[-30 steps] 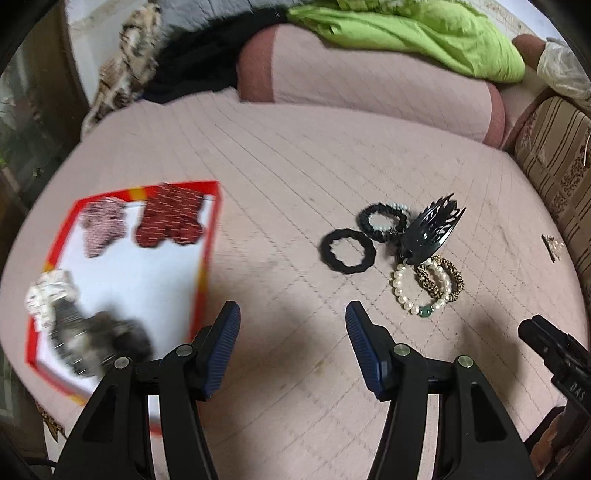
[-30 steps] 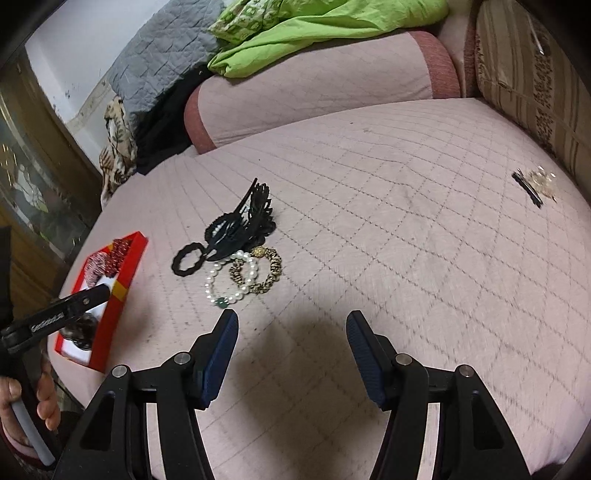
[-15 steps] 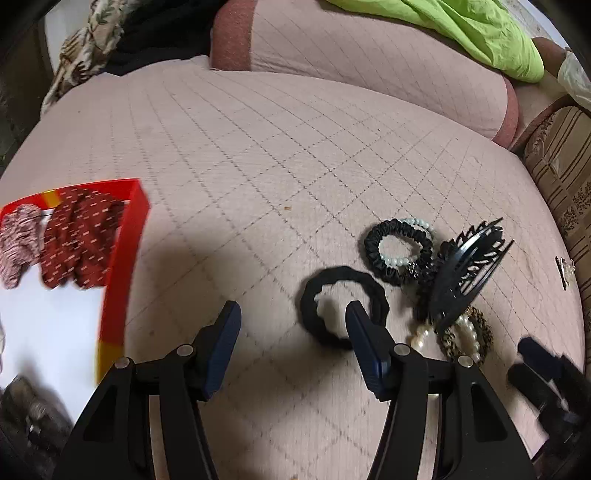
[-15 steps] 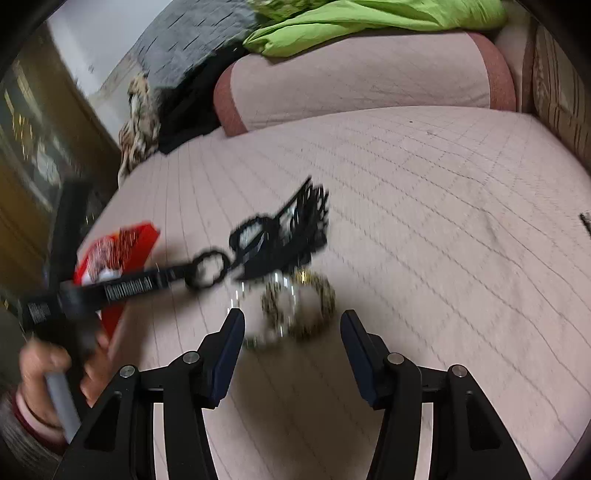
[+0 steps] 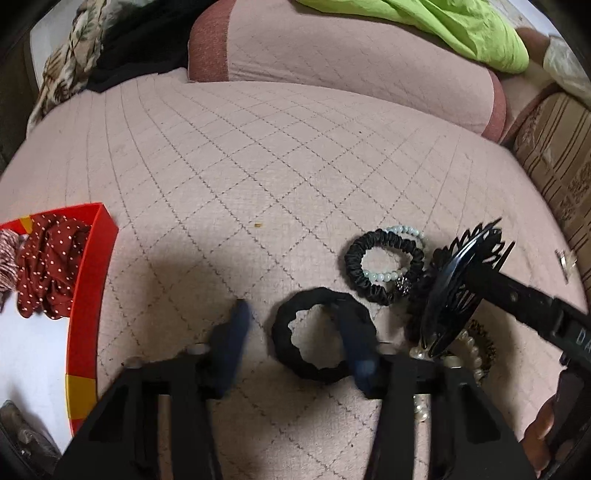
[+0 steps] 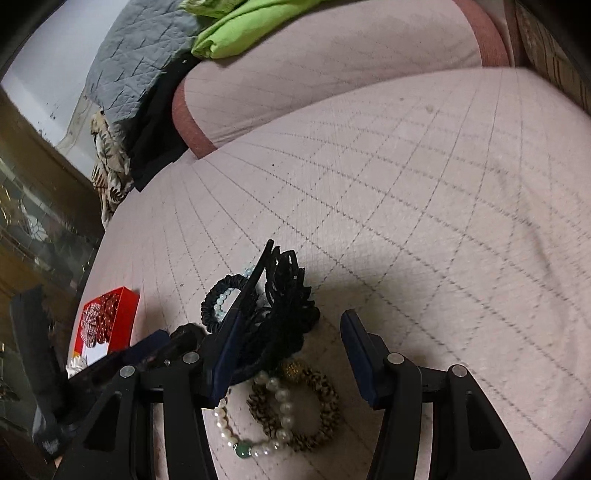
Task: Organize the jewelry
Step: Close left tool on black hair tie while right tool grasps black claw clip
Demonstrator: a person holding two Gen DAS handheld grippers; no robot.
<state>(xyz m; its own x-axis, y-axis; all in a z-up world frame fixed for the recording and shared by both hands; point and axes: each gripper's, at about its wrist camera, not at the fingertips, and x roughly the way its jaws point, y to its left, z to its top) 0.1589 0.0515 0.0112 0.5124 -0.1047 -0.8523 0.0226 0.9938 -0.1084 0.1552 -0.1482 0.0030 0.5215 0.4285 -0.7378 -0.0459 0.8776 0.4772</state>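
Note:
On the pink quilted bed lies a plain black scrunchie. My left gripper is open, its right finger over the ring and its left finger on the bed beside it. A black satin scrunchie with a pale bead bracelet lies just behind. A big black hair claw stands on a pearl bracelet and a leopard bracelet. My right gripper is open, its fingers on either side of the claw. The red-rimmed tray holds a dotted red scrunchie.
A long pink bolster with a green blanket runs along the back. A striped cushion stands at the right. A small hair clip lies near it. Dark clothes and a patterned cloth lie at the back left.
Both grippers have moved forward and down to the pile. The left now straddles one side of the plain black scrunchie; the right now straddles the hair claw. The tray has slid out to the left.

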